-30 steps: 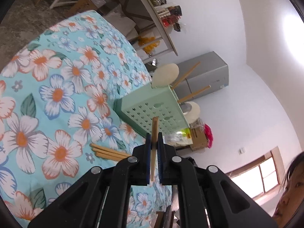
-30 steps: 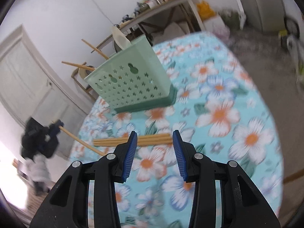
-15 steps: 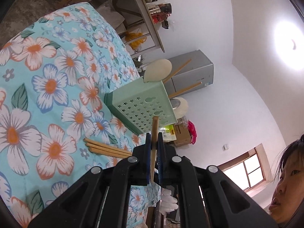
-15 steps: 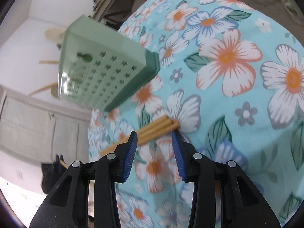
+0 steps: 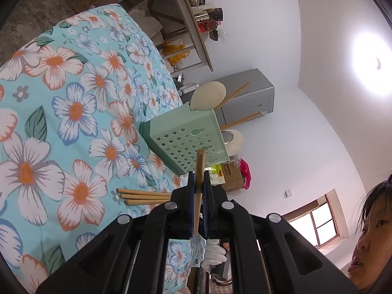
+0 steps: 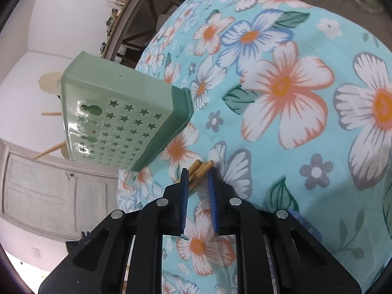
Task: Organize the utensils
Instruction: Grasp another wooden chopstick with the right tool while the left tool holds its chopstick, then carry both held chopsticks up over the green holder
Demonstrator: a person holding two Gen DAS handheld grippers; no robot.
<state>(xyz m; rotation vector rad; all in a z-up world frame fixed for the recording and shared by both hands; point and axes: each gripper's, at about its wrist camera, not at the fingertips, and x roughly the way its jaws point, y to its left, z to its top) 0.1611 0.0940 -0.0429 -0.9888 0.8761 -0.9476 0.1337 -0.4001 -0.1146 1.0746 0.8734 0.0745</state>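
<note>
A: What is different from a second ago?

B: The right tool (image 6: 198, 171) has dropped and rolled over the loose chopsticks (image 6: 199, 169) on the flowered desk (image 6: 281, 98), and its jaws are closing around their ends; the sticks sit between the blue pads, which do not yet look pressed on them

A: And the other one?

B: The left tool (image 5: 199, 186) has hardly moved and stays pressed together on a single chopstick (image 5: 199, 171), held up in front of the green holder (image 5: 186, 137)

A: Where do the utensils stand overall?

B: The holder sits on the desk just beyond the loose bundle, with a pale spoon (image 5: 208, 95) and some sticks already poking out of it

A: So what does that mean?

B: Probably a second pick-up is under way, while the left stick waits to go into the holder
</note>
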